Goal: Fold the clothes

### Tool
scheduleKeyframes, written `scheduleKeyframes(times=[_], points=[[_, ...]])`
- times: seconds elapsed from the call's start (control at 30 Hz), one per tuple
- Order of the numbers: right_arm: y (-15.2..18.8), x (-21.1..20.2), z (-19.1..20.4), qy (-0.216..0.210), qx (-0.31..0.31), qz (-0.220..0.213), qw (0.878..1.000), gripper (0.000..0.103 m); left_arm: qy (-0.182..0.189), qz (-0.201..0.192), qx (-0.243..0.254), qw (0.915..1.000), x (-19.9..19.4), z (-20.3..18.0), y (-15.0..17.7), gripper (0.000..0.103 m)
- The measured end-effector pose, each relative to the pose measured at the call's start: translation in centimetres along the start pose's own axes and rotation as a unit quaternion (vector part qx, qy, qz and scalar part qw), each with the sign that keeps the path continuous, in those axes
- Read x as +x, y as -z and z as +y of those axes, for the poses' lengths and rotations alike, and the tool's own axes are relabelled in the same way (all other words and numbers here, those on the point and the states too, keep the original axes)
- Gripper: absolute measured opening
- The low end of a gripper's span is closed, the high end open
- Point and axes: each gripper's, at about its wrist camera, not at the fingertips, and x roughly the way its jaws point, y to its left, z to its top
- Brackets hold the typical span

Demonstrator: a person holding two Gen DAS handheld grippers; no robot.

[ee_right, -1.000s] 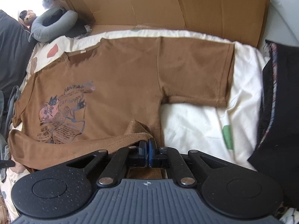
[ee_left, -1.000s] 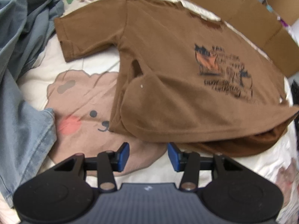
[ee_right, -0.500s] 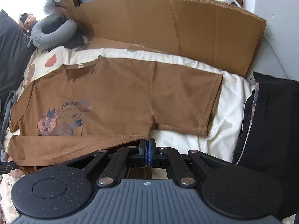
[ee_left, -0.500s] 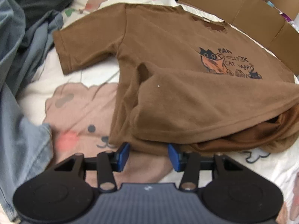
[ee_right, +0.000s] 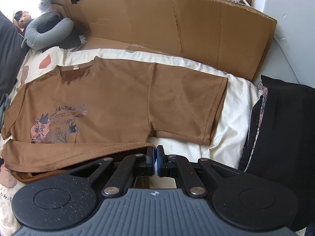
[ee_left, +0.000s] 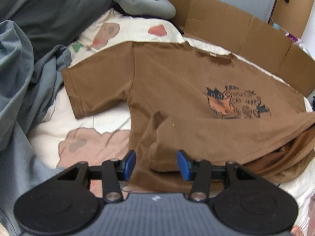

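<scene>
The brown shirt (ee_left: 177, 82) is lying face up across the bed (ee_left: 102, 118), filling the middle of both views, with its cat print (ee_right: 57, 125) showing and its collar pointing toward the top of the frame. Its bottom hem is folding up over the lower part of the print, making a doubled band along the lower edge of the shirt in both views. One short sleeve is spreading flat at the centre right of the right wrist view, the other at the centre left of the left wrist view.

Your right gripper (ee_right: 157, 161) is sitting at the lower centre of its view with its jaws together, clamping the corner of the lifted hem. Your left gripper (ee_left: 156, 164) is sitting at the lower centre of its view with its jaws apart; the folded hem corner is lying between the blue pads (ee_left: 130, 163), and I cannot tell whether they are touching it.

Cardboard (ee_right: 177, 23) is standing along the top of both views behind the bed. A grey neck pillow (ee_right: 47, 31) is resting at the upper left of the right wrist view. Blue-grey clothes (ee_left: 17, 90) are piling along the left edge of the left wrist view, and a black garment (ee_right: 281, 129) is lying at the right edge of the right wrist view.
</scene>
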Motion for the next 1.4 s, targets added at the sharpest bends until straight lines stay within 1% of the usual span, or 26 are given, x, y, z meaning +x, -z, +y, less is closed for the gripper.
scheduleKeyframes(times=[0.17, 0.4, 0.47, 0.5, 0.57, 0.67, 0.73, 0.8, 0.83, 0.9, 1.13, 1.4], points=[[0.5, 0.3, -0.3, 0.003, 0.004, 0.005, 1.000, 0.001, 0.008, 0.001, -0.010, 0.9999, 0.3, 0.8, -0.2, 0.050], [1.3, 0.8, -0.7, 0.007, 0.002, 0.016, 1.000, 0.001, 0.017, 0.013, -0.004, 0.9998, 2.7, 0.6, -0.5, 0.046], [1.4, 0.9, -0.8, 0.008, 0.001, 0.019, 1.000, 0.000, 0.021, 0.015, 0.002, 0.9997, 3.3, 0.4, -0.7, 0.039], [1.5, 1.0, -0.8, 0.009, -0.001, 0.020, 1.000, 0.001, 0.023, 0.017, 0.005, 0.9996, 3.4, 0.2, -0.7, 0.038], [1.5, 1.1, -0.9, 0.010, -0.002, 0.022, 1.000, 0.000, 0.026, 0.020, 0.010, 0.9994, 3.8, 0.0, -0.7, 0.033], [1.6, 1.2, -0.8, 0.010, -0.001, 0.023, 1.000, 0.000, 0.025, 0.020, 0.012, 0.9994, 3.7, -0.3, -0.7, 0.031], [1.7, 1.2, -0.8, 0.010, -0.001, 0.023, 1.000, 0.000, 0.028, 0.025, 0.004, 0.9993, 3.5, -0.2, -0.6, 0.031], [1.8, 1.2, -0.8, 0.010, 0.000, 0.023, 1.000, 0.001, 0.032, 0.029, -0.004, 0.9991, 3.3, -0.1, -0.5, 0.014], [1.9, 1.1, -0.7, 0.010, 0.001, 0.022, 1.000, 0.000, 0.033, 0.032, -0.008, 0.9989, 3.3, 0.0, -0.5, 0.009], [2.0, 0.9, -0.7, 0.009, 0.001, 0.021, 1.000, 0.000, 0.036, 0.034, -0.022, 0.9985, 2.8, 0.2, -0.5, 0.008], [2.6, -1.1, -0.5, 0.002, -0.001, 0.012, 1.000, 0.000, 0.042, 0.035, -0.037, 0.9978, -0.7, 0.7, -0.8, 0.006], [4.7, -4.7, -0.8, -0.006, 0.004, 0.001, 1.000, 0.000, 0.078, 0.056, -0.062, 0.9934, -5.6, 1.9, -0.2, 0.004]])
